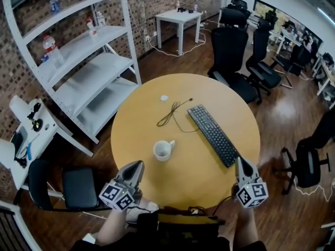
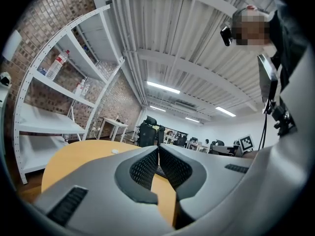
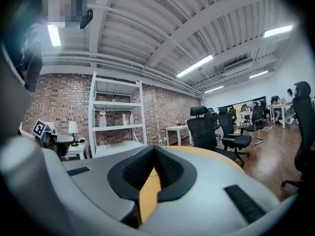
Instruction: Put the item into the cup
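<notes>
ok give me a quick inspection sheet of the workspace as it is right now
surface: round wooden table, mostly bare
job's things: white cup upright near the middle; small white item lies farther across the table, apart from the cup, not in it
clutter: black keyboard right of the cup
grippers: left gripper and right gripper at the near edge, both shut, nothing between them
cables: loose black cable between the item and the keyboard
surroundings: white shelving with bottles, office chairs, small white side table, brick wall
</notes>
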{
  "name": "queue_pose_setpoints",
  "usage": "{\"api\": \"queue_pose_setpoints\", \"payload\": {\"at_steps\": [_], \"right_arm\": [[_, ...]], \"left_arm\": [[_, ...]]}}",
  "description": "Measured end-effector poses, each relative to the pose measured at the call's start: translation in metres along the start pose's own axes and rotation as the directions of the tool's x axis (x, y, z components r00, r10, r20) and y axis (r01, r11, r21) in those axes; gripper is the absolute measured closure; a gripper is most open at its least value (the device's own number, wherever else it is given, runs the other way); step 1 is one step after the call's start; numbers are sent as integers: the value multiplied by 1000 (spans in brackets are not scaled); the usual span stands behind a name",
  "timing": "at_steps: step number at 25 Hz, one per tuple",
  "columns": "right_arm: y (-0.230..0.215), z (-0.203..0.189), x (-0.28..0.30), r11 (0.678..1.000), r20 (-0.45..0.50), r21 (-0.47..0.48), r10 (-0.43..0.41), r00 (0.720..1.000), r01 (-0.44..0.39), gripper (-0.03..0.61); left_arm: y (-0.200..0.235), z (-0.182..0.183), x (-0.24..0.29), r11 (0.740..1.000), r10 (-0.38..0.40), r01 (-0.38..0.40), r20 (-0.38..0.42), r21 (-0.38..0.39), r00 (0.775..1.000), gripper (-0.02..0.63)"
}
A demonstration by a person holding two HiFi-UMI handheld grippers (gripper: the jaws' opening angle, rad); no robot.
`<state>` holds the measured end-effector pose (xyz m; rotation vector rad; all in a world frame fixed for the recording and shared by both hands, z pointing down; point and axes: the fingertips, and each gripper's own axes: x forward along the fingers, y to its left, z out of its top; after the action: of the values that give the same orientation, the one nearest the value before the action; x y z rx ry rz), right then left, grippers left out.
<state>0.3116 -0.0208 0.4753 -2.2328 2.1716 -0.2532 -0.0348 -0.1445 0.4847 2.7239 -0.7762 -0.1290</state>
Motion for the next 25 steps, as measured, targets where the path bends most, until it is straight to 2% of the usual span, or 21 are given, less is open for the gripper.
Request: {"api": "queue_pose_setpoints", "payload": {"at_steps": [12, 25], "right_arm": [[9, -8, 18, 999, -28, 10, 34, 999, -33, 571], [13, -11, 27, 999, -38, -2, 42, 998, -42, 571]], "left_arm": [[16, 5, -3, 999, 49, -49, 11, 10, 999, 611], [18, 10, 4, 1000, 27, -27, 20, 6, 999, 611]]}}
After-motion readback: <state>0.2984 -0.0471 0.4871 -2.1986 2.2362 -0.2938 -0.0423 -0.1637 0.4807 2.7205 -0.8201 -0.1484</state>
